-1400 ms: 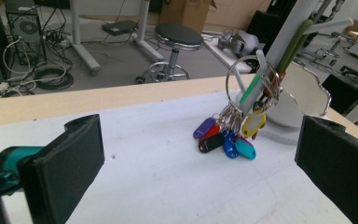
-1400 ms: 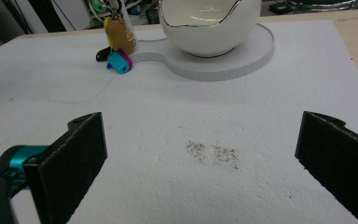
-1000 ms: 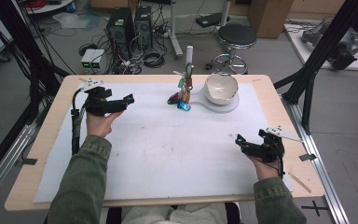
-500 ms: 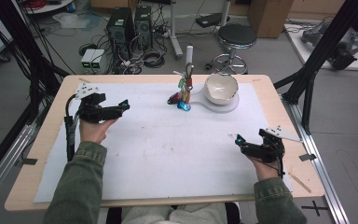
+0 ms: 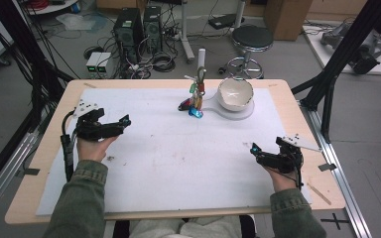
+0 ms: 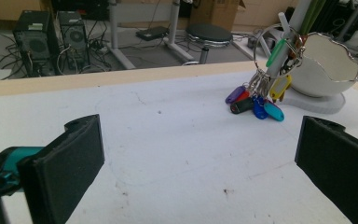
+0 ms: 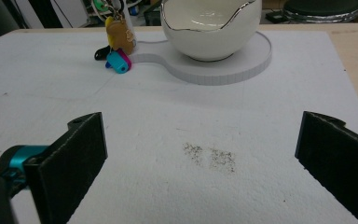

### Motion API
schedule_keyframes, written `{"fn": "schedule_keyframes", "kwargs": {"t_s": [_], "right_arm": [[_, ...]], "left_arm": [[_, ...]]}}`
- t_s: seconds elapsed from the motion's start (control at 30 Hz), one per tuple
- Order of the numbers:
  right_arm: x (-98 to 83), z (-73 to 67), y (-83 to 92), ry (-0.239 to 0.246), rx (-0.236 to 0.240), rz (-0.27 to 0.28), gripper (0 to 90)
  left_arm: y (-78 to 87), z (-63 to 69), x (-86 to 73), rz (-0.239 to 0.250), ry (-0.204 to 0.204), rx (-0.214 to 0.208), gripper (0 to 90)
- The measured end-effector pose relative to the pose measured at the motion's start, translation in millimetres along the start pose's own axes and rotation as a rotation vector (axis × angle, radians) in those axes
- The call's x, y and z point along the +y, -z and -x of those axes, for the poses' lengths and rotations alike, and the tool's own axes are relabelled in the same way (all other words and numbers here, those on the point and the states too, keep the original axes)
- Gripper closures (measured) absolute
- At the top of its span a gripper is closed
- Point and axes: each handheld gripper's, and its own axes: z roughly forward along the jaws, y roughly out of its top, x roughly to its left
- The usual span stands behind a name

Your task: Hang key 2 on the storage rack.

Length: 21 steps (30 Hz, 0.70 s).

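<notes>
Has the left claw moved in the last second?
Yes. The left claw has drawn back toward the person and the table's left edge, away from the white egg-shaped bowl; its jaws stand open.

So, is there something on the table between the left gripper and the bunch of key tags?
Nothing visible. The left gripper is open over the white mat, and only bare mat lies between it and the key tags. The white bowl stands beyond the tags, not in the path.
</notes>
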Motion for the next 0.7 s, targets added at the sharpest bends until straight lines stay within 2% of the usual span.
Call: {"fn": "schedule_keyframes", "kwargs": {"t_s": [0.17, 0.27, 0.7], "right_arm": [[0.1, -0.9, 0.3, 0.009, 0.003, 0.006, 1.1], [0.1, -1.9, 0.7, 0.009, 0.008, 0.012, 1.1], [0.0, -2.4, -0.4, 0.017, 0.001, 0.012, 1.0]], "left_arm": [[6.0, 0.4, -4.8, 0.0, -0.005, 0.006, 1.6], [11.9, -1.1, -10.6, 0.025, 0.013, 0.013, 1.6], [29.6, -16.2, -38.3, 0.035, 0.055, 0.057, 1.6]]}}
